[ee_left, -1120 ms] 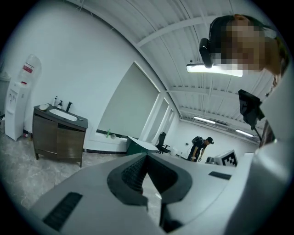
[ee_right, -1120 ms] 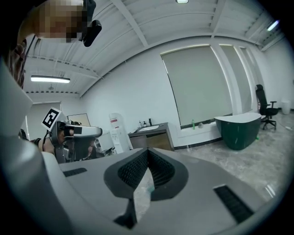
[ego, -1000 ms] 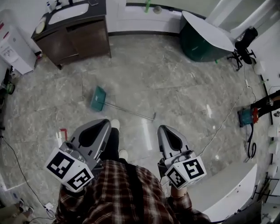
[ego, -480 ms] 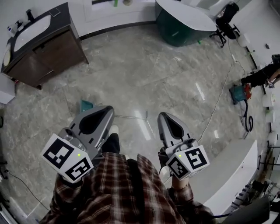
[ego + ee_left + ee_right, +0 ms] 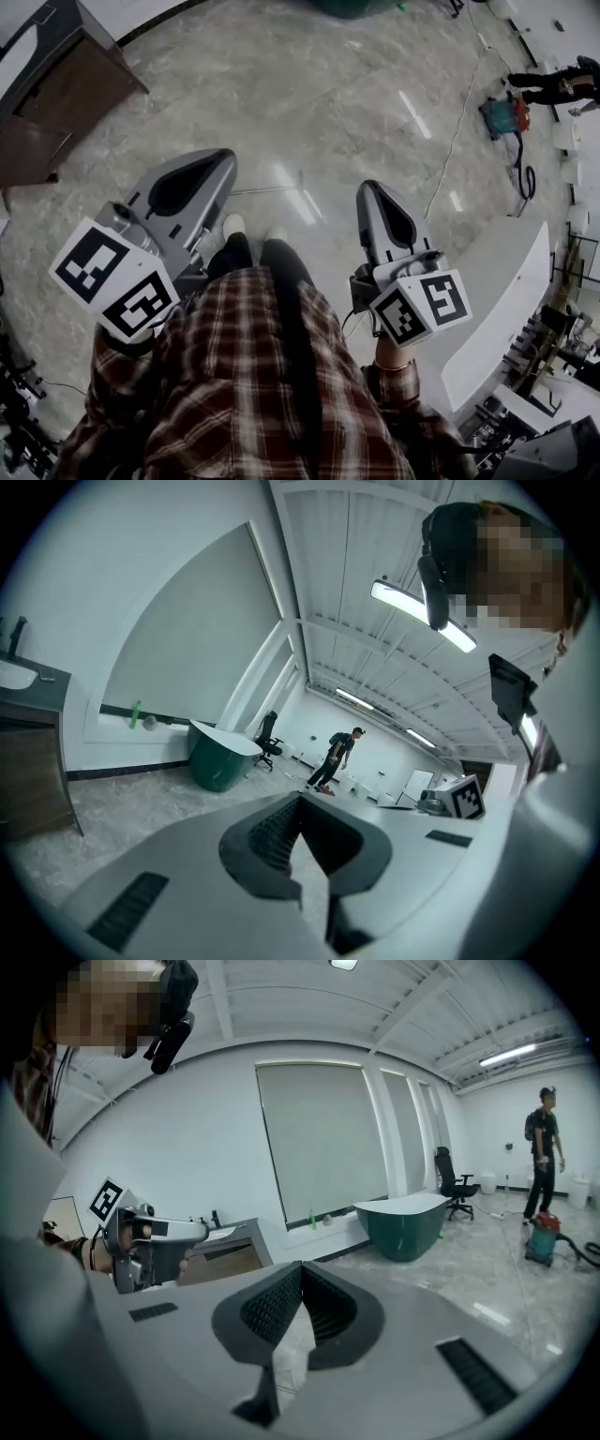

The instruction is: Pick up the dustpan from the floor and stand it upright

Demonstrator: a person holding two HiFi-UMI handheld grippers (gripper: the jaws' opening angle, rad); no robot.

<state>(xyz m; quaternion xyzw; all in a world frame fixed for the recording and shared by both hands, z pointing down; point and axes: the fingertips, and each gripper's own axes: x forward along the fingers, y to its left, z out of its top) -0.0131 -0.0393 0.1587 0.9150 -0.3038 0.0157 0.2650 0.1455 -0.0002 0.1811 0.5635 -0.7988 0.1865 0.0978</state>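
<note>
In the head view only the dustpan's thin metal handle (image 5: 267, 190) shows, lying flat on the grey floor between the two grippers. Its teal pan is hidden behind my left gripper (image 5: 228, 155). That gripper is held above the floor at the left, with its jaws together and nothing in them. My right gripper (image 5: 368, 185) is at the right, also shut and empty. The left gripper view (image 5: 300, 797) and right gripper view (image 5: 300, 1265) look out level across the room, and neither shows the dustpan.
A dark wooden sink cabinet (image 5: 56, 84) stands at the upper left and a white counter (image 5: 487, 309) runs along the right. A teal vacuum (image 5: 499, 117) with hose and cable lies at the upper right beside a person (image 5: 562, 82). A green tub (image 5: 403, 1227) stands by the far wall.
The view has moved forward over the floor. The teal pan, plain a second ago, has slipped behind the left gripper and only the handle shows. Both grippers stayed shut.
</note>
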